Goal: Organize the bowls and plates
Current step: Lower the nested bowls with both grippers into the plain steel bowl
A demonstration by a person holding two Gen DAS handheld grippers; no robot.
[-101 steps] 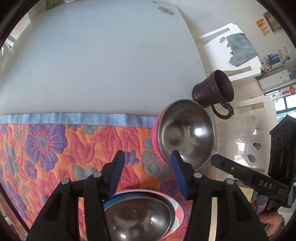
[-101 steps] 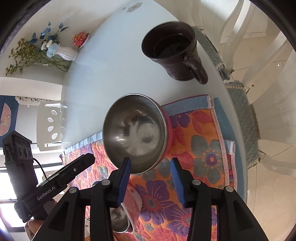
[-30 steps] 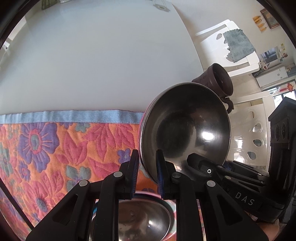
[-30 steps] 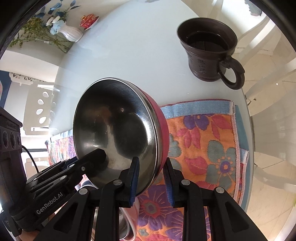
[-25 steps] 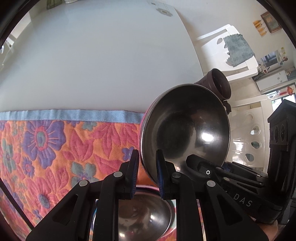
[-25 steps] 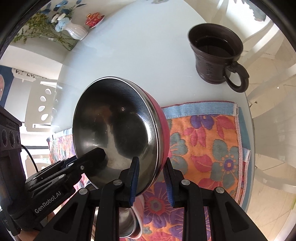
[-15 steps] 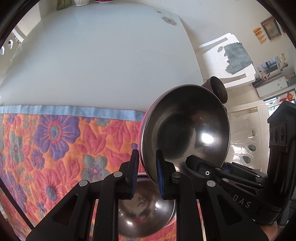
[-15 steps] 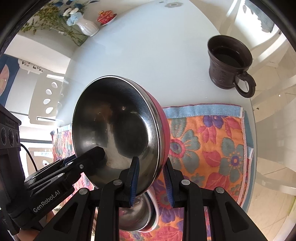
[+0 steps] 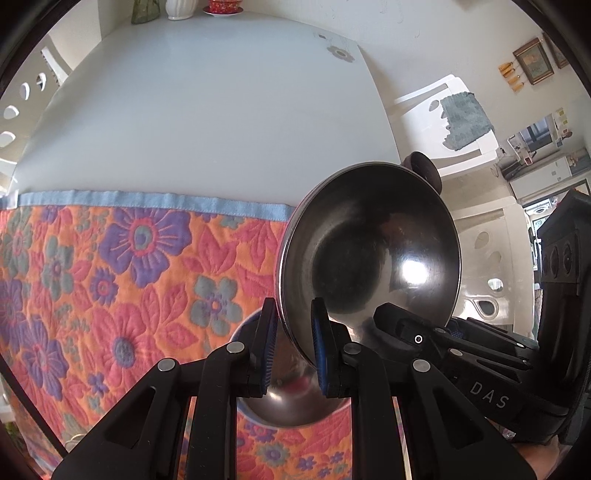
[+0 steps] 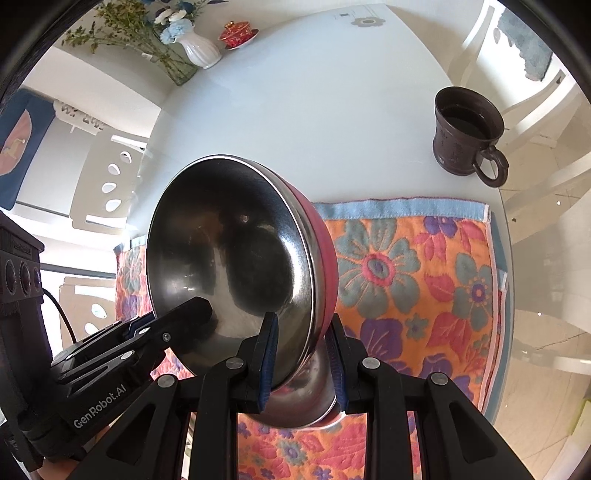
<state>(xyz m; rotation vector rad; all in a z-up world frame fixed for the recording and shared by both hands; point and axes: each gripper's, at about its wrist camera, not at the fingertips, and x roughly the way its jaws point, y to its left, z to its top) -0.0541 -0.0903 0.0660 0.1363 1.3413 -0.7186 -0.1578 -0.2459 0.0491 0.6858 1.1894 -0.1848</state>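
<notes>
Above the floral mat (image 9: 110, 266), a steel bowl with a pink outer wall (image 10: 236, 266) was held tilted, its shiny hollow turned toward both cameras. Both grippers had it by the rim. The left gripper (image 9: 291, 343) was closed to a narrow gap on the lower edge, one blue pad inside the hollow and one on the outside. The right gripper (image 10: 301, 354) pinched the rim from the other side in the same way, its pads (image 10: 267, 354) pressed to the steel face and the pink wall. Directly below the lifted bowl, a second steel bowl (image 9: 291, 402) sat upright on the mat, partly hidden behind the fingers of each gripper. The mat covered the near part of a white table (image 10: 314, 110), its blue hem running across. On the bare tabletop beyond the hem stood a dark brown mug (image 10: 465, 133), well apart from the bowls. At the far end were a white vase of flowers (image 10: 199, 51) and a small red dish (image 10: 236, 35).
</notes>
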